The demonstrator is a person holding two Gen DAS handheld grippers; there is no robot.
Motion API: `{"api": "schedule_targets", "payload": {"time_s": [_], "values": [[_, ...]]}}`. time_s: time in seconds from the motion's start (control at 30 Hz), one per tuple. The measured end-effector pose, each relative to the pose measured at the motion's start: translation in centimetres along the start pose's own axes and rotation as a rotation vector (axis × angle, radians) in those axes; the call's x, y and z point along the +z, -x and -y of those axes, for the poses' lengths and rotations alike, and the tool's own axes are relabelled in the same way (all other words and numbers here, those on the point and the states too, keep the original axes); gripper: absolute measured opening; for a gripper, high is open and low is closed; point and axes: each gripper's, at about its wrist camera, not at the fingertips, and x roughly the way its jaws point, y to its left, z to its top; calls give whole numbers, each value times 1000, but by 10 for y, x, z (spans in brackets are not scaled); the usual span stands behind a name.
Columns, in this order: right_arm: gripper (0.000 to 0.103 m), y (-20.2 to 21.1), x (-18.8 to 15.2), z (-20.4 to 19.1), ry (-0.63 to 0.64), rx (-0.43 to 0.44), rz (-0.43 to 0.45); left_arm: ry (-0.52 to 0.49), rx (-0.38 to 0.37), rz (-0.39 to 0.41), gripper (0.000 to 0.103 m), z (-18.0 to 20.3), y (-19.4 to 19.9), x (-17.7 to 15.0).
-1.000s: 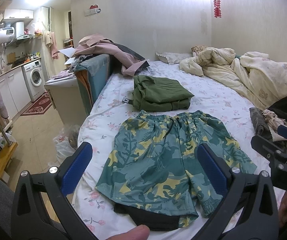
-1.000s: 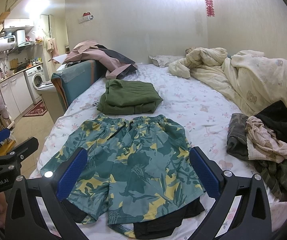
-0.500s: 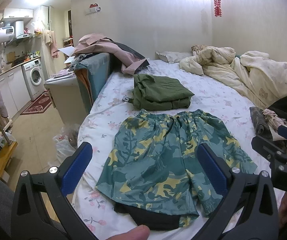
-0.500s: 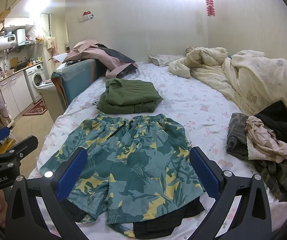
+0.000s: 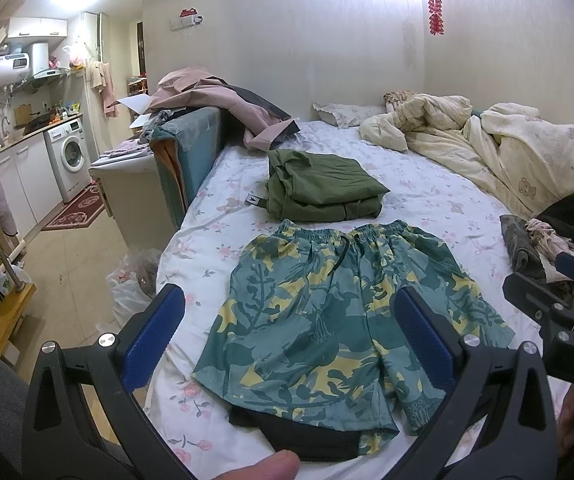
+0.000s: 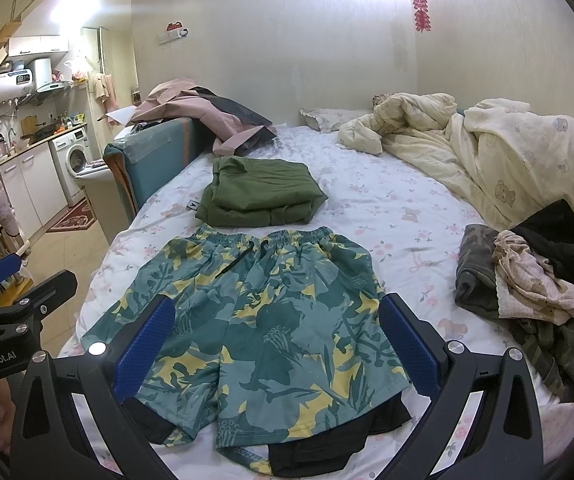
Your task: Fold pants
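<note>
Nothing has shifted: both my left gripper (image 5: 289, 332) and right gripper (image 6: 277, 340) hover wide, empty. Risk: pinching the floral shorts (image 6: 247, 312) without their black liner (image 6: 307, 456), skewing the fold.

A folded green garment (image 6: 261, 192) lies on the floral bedsheet (image 6: 387, 208); the crumpled clothes pile (image 6: 535, 280) possibly includes camouflage.
</note>
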Motion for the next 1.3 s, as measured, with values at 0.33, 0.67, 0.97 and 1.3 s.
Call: {"api": "schedule_targets", "payload": {"time_s": [0.33,0.67,0.97,1.3], "values": [[103,-37,-34,45,-456,416,-354,27,40,-117,103,-10,-14,0],[102,-82,-155,59,-887,431,-763,137,26,-216,103,-21,-30,3],[88,-86,-154,137,-1155,138,-501,183,5,-245,103,-27,-35,5],[3,-95,-137,166,-1157,39,-353,148,4,-287,103,-18,-51,4]]}}
